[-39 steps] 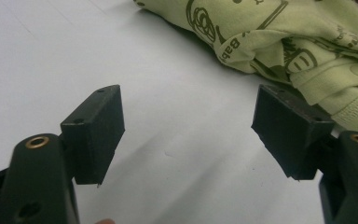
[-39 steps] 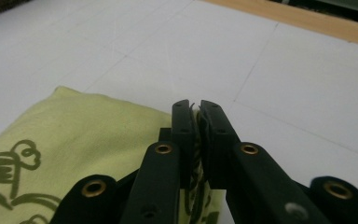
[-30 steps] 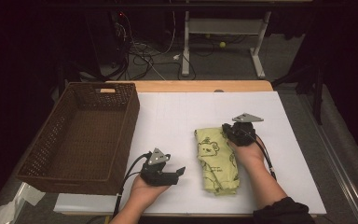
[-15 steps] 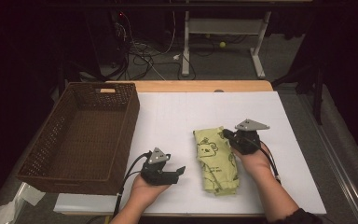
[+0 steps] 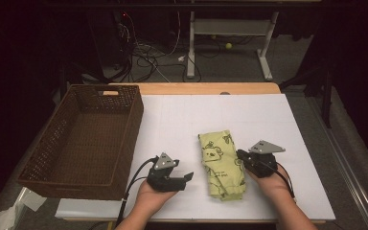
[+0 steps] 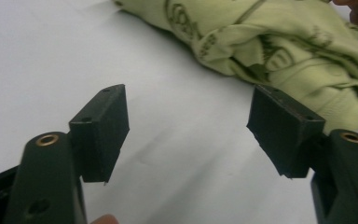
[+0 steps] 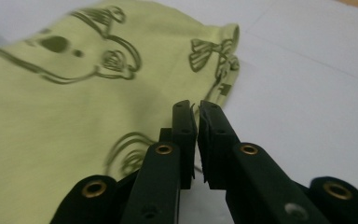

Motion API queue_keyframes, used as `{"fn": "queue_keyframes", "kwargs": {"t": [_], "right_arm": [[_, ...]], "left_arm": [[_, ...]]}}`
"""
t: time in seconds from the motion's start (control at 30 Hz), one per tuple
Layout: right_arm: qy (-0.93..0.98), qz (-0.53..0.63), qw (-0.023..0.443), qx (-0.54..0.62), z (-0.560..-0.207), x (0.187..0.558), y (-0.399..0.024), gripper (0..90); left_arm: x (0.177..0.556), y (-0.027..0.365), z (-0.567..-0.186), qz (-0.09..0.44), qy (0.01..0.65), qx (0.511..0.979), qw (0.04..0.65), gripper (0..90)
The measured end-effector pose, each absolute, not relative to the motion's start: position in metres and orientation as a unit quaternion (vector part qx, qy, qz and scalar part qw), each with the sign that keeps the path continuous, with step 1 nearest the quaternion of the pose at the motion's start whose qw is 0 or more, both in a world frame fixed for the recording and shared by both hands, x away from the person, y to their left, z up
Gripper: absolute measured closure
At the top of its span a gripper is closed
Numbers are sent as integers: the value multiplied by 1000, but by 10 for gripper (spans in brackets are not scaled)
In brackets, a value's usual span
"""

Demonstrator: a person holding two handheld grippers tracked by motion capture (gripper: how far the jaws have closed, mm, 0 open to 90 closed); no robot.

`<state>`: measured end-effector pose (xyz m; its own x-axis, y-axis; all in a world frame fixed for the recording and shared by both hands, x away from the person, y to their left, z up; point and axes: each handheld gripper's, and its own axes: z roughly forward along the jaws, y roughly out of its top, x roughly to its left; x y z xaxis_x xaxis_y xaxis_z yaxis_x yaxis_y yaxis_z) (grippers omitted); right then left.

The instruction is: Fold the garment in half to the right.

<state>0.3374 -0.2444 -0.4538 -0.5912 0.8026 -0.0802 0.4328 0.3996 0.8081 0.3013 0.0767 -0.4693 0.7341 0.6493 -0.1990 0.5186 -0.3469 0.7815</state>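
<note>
The fingers (image 6: pixel 100 133) of the left gripper (image 5: pixel 188 178) are seen spread wide with nothing between them, and they have just been closing a little; bare white worktop (image 5: pixel 182 124) lies under the gap. The fingers (image 7: pixel 185 140) of the right gripper (image 5: pixel 239 155) are pressed together, a thin slit being left between the pads (no fold of fabric can be made out in it), and their tips are set at the right edge of the green cloth (image 5: pixel 222 163).

The cloth, printed with bear figures and folded into a long bundle, is laid on the worktop between the two grippers, close to the person's side. The left gripper is held just beside its lower left part, apart from it.

A brown woven basket (image 5: pixel 45 148) is placed at the left edge of the worktop, well apart from the cloth.
</note>
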Motion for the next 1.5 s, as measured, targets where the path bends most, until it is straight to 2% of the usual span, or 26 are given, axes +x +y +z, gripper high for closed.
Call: {"fn": "queue_keyframes", "kwargs": {"t": [0.2,0.3,0.4,0.47,0.53,0.6,0.67,0.73,0.93,1.1,1.17,1.23,1.3,1.37,1.5], "right_arm": [[801,417,244,353,-439,295,-246,822],[809,430,227,331,-437,270,-239,780],[823,432,209,304,-440,251,-228,712],[828,432,201,295,-442,240,-222,655],[835,424,193,293,-445,235,-218,624],[842,411,186,294,-450,234,-216,657],[851,391,194,292,-454,233,-214,834],[849,394,194,294,-452,233,-214,871],[850,399,196,283,-450,225,-211,859],[828,427,200,303,-440,223,-227,675],[821,422,213,319,-440,222,-238,600],[820,414,216,330,-443,222,-245,573],[823,405,204,343,-448,223,-252,538],[829,394,195,346,-451,223,-253,542],[845,367,172,348,-460,225,-250,601]], "left_arm": [[286,53,-470,44,322,837,440,303],[278,41,-472,34,305,845,437,330],[274,33,-472,33,286,854,433,398],[272,30,-471,28,278,857,433,475],[272,28,-471,24,269,861,430,501],[272,26,-472,24,264,864,428,512],[271,24,-472,23,261,866,426,532],[271,23,-472,22,258,867,426,535],[270,19,-472,21,247,873,420,536],[269,19,-472,23,248,873,419,529],[268,19,-472,34,256,876,408,454],[268,18,-472,39,268,874,404,392],[269,18,-473,33,272,874,401,375],[270,17,-474,25,268,881,390,376],[269,16,-474,16,262,882,391,435]]}}
